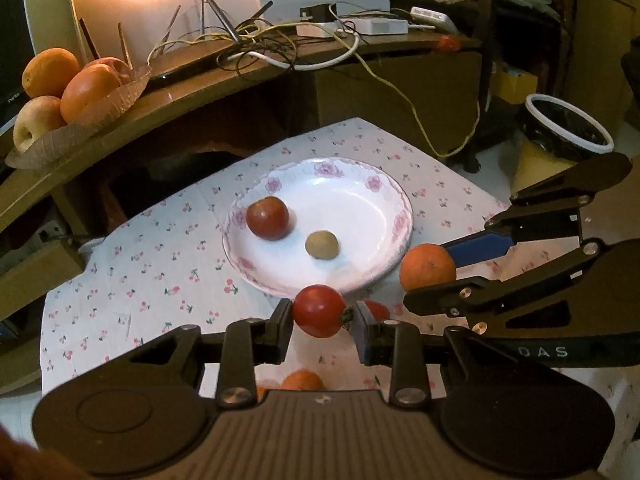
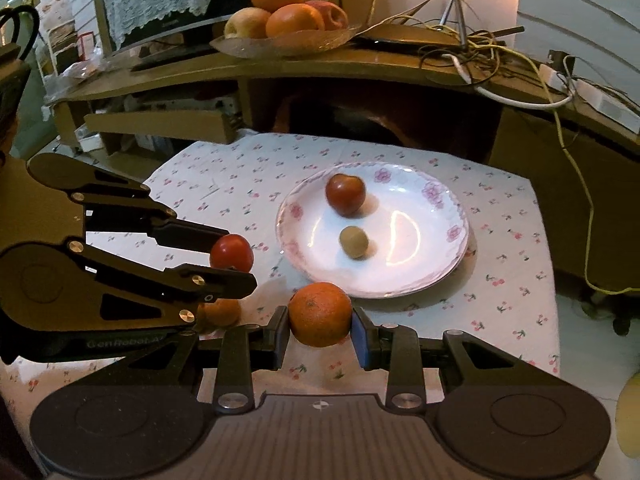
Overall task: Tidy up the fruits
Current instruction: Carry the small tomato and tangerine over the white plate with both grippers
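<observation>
A white flowered plate (image 1: 372, 208) (image 2: 436, 248) lies on the cherry-print cloth and holds a red tomato (image 1: 267, 217) (image 2: 345, 194) and a small green-brown fruit (image 1: 321, 245) (image 2: 353, 242). My left gripper (image 1: 320, 316) (image 2: 228, 258) is shut on a second red tomato (image 1: 319, 311) (image 2: 231, 253), just short of the plate's near rim. My right gripper (image 2: 320, 320) (image 1: 444, 268) is shut on an orange (image 2: 319, 314) (image 1: 427, 267), beside the plate's near edge.
Another orange (image 1: 302, 381) (image 2: 222, 312) lies on the cloth (image 1: 160, 264) under the grippers. A leaf-shaped dish of oranges and apples (image 1: 60, 92) (image 2: 280, 16) stands on the wooden shelf behind, with tangled cables (image 1: 280, 44). A lined bin (image 1: 568, 128) stands on the floor to the right.
</observation>
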Demonstrator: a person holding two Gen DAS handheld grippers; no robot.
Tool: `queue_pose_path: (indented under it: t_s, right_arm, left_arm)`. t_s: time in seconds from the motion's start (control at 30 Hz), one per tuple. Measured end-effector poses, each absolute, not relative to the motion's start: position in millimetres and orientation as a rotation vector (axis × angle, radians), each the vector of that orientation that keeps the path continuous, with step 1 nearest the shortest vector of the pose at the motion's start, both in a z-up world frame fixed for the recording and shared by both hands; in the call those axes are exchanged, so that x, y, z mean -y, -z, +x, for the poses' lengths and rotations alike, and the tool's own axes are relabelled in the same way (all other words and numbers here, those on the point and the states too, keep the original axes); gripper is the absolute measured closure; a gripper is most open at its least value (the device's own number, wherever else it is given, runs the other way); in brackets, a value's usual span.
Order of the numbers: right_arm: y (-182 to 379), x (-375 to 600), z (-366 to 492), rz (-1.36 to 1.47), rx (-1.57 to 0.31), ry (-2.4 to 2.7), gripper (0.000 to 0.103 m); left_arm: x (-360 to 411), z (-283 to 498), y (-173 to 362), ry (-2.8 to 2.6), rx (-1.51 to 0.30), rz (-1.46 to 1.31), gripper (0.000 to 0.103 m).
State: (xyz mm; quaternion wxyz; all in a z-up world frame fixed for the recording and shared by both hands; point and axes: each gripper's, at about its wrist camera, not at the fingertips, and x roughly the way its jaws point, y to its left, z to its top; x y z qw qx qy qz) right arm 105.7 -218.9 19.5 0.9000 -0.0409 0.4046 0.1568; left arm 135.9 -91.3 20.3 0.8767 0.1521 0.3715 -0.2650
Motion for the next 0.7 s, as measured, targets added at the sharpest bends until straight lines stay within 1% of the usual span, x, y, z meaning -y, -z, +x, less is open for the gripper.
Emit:
queue_pose_path:
  t_s: [0.33,0.7]
  right_arm:
    - [-17.7,220.0,131.5,-0.101,-0.821,-0.26,0.068]
    - [-2.8,224.7,165.3,-0.09,-0.851,-0.223,0.068]
  left_arm:
    - [101.8,168.2,-16.2,0.519,-0.775,0.292,0.068]
    - [106.7,203.7,0.4,0.499,-0.812,0.265,0.068]
